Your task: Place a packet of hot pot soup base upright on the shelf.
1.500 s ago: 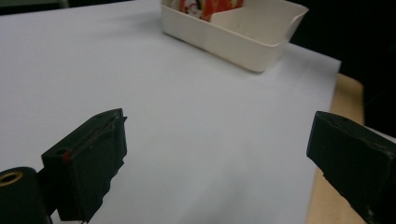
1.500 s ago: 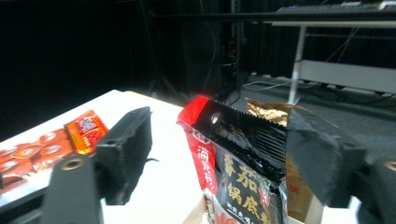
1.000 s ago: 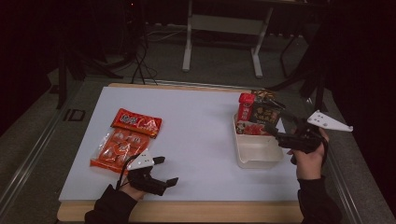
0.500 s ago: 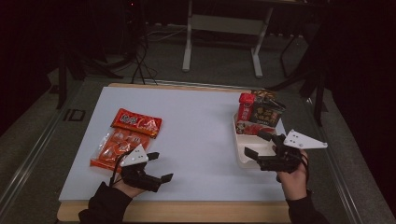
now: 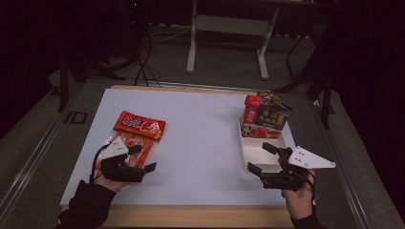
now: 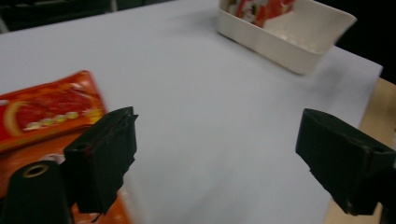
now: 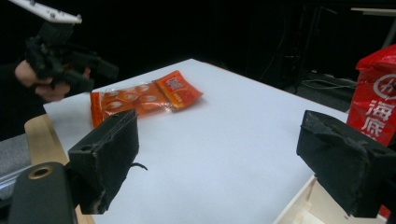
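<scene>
While several snack packets already stood in the white tray point(image 5: 248, 160), two orange packets point(image 5: 138, 133) lay on the counter point(image 5: 200, 143), and your left gripper point(image 5: 143, 158), jaws just narrowing yet empty, hovered beside them, your right gripper point(image 5: 261, 158) released.

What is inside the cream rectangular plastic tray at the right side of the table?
The cream rectangular plastic tray holds upright snack packets at its far end: a red packet and a dark packet. Its near part looks empty. The packets hide the tray floor beneath them.

We take this for a dim lab: white worktop point(image 5: 200, 138), loose cables point(image 5: 143, 57) on the floor, metal desk frame point(image 5: 227, 28) behind
</scene>
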Demonstrator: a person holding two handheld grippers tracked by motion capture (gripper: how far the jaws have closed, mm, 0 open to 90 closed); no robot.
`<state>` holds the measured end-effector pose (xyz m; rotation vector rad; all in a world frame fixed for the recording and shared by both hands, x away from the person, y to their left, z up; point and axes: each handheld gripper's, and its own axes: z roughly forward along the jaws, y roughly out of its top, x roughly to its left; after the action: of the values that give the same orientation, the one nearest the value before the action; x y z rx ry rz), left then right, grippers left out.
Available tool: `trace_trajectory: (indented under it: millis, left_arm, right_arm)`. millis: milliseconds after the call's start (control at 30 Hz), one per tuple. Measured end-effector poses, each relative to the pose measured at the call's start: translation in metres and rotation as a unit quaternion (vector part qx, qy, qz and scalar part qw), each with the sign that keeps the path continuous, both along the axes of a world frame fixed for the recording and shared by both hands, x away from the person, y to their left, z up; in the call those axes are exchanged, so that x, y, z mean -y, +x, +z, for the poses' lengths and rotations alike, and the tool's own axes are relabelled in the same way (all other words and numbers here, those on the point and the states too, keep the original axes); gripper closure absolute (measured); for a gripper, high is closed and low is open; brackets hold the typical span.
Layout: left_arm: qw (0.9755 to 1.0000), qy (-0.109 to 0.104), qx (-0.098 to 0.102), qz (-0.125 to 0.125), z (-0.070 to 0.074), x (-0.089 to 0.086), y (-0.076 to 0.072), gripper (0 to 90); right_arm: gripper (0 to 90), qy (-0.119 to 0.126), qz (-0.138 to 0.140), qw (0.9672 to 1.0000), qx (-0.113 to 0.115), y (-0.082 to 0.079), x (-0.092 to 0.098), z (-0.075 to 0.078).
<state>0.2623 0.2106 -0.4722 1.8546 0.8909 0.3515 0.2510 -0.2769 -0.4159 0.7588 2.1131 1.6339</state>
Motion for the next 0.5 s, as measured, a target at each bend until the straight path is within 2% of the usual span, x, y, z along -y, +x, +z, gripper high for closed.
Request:
trace_trajectory:
  millis: [167, 300, 400, 433, 467, 500]
  left_arm:
    - [0.9992, 0.013, 0.013, 0.035, 0.004, -0.021, 0.006, 16.7]
    - [0.9981, 0.013, 0.015, 0.058, 0.008, -0.042, 0.013, 23.4]
    - [0.9958, 0.026, 0.017, 0.086, 0.008, -0.056, 0.019, 34.5]
    - [0.9938, 0.038, 0.018, 0.103, 0.007, -0.059, 0.021, 37.3]
    - [0.9938, 0.038, 0.018, 0.103, 0.007, -0.059, 0.021, 37.8]
    - [0.9909, 0.054, 0.015, 0.123, 0.004, -0.068, 0.026, 41.1]
  right_arm:
    - [12.8, -0.006, 0.006, 0.9999, -0.012, -0.003, -0.004, -0.008]
    - [12.8, -0.003, 0.015, 0.9997, -0.019, -0.003, -0.005, -0.011]
    - [13.1, -0.006, 0.019, 0.9995, -0.024, -0.001, -0.006, -0.013]
    - [13.1, -0.010, 0.022, 0.9993, -0.029, -0.001, -0.007, -0.014]
    - [13.1, -0.010, 0.022, 0.9993, -0.029, -0.001, -0.007, -0.014]
    - [13.1, -0.021, 0.023, 0.9991, -0.028, -0.001, -0.009, -0.017]
